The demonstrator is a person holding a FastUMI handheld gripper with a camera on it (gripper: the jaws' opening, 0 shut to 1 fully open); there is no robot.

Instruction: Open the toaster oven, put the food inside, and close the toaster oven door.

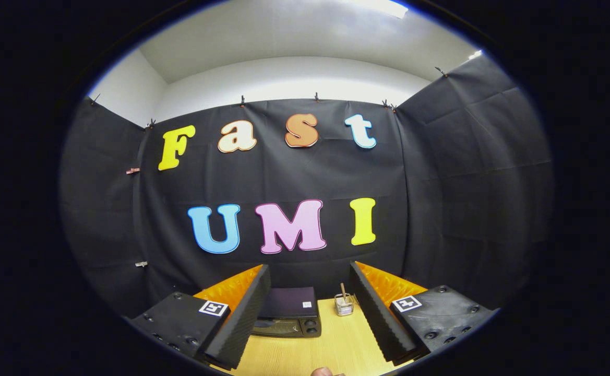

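Note:
My gripper (310, 324) is held high and stands open, its two fingers spread wide with nothing between them. Below and beyond the fingers, a dark toaster oven (289, 312) sits on a wooden table (336, 344) against the booth wall; its door looks shut and its knobs (311, 327) are at its right. Part of a brownish piece of food (324, 372) peeks in at the near edge of the table, well short of the oven.
A small wire basket (344, 304) with a stick in it stands just right of the oven, near the right finger. Black cloth walls close the booth at the back and on both sides.

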